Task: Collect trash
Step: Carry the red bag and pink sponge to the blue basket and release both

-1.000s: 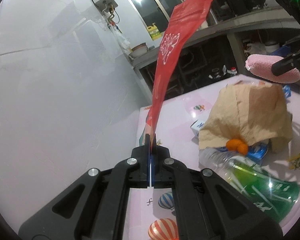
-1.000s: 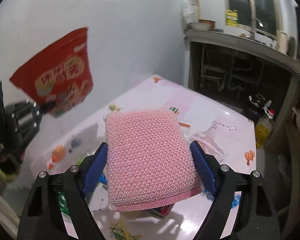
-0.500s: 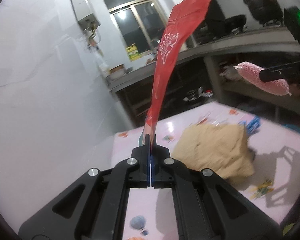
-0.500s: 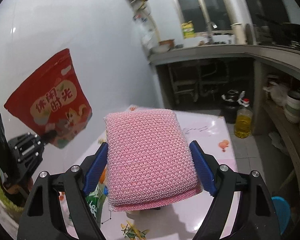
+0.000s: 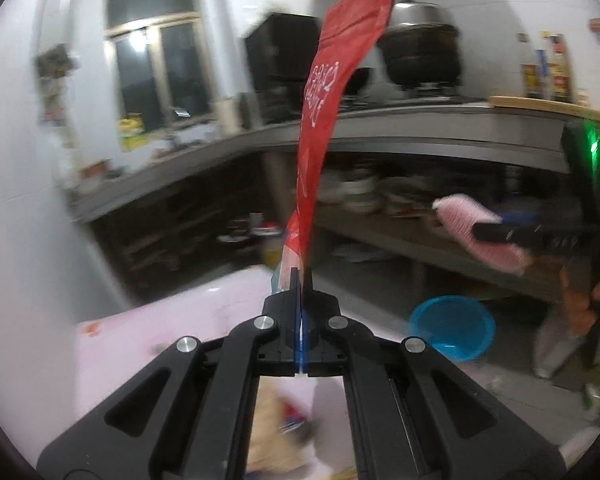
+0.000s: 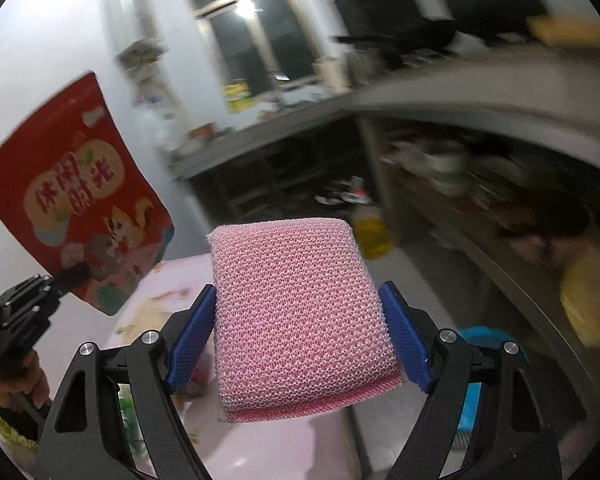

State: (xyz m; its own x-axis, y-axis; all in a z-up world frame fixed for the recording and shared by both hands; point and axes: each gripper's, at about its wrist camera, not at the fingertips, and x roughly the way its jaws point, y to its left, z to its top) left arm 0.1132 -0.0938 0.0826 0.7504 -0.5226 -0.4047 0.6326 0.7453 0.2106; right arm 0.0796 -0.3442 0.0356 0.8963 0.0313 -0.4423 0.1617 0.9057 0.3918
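While both pieces ride aloft | left gripper (image 5: 301, 280) pinched tight on red snack bag (image 5: 320, 120), frame centre | right gripper (image 6: 300, 316) spread wide, clamping pink sponge (image 6: 300, 312) | advice: carry steadily to blue bin (image 5: 452, 326), lower right, before releasing.

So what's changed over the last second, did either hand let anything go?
No. Both views swung off the cluttered table toward the kitchen counter and a blue bin on the floor. The left gripper still pinches the red snack bag; the right gripper still holds the pink sponge.

Red snack pouch (image 5: 328, 92) upright; pink mesh sponge (image 6: 300, 312) level.
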